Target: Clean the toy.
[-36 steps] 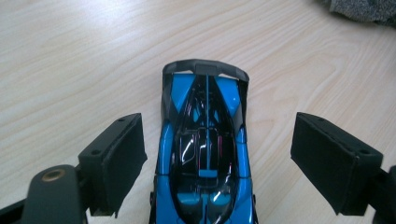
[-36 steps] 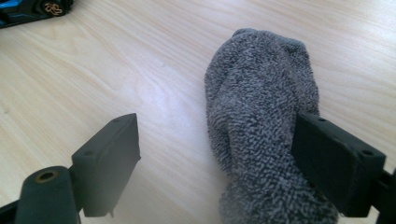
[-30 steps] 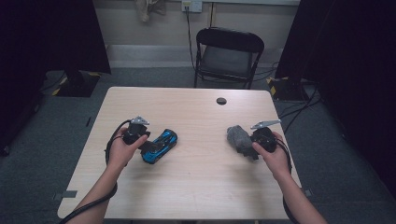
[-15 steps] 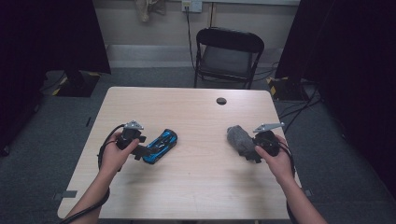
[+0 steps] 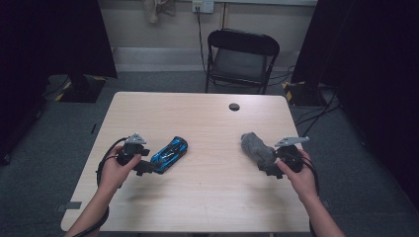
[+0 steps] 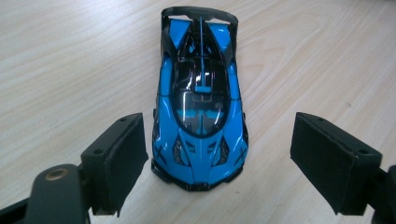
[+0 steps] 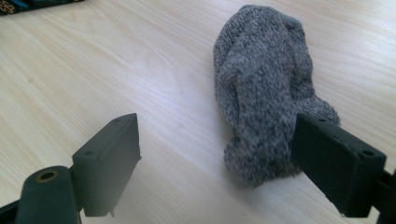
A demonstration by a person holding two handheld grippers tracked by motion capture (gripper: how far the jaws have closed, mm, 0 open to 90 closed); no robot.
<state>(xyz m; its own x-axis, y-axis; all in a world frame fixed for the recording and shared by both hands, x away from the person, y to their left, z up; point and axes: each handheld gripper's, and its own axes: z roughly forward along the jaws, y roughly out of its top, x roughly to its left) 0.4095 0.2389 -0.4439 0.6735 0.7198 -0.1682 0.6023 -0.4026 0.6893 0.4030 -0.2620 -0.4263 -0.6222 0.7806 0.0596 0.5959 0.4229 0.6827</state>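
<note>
Left gripper [image 6: 219, 154]: jaws apart, clamped on nothing; the nearer end of the toy car sits just short of the gap between them, not touched.
Toy car [image 5: 170, 153]: blue and black, on its wheels, left half of the table, nearer the front edge than the back.
Car axis: long axis runs straight away from the left gripper, in line with its jaws; judged ready for a straight advance and a grip across the car's width.
Right gripper [image 7: 215, 163]: jaws apart, nothing held; one jaw stands in front of the sock's near end, contact cannot be told.
Grey sock [image 5: 257, 149]: bunched, right half of the table, lying up and left of the right gripper.
Nearer hand: left for the car, right for the sock.
</note>
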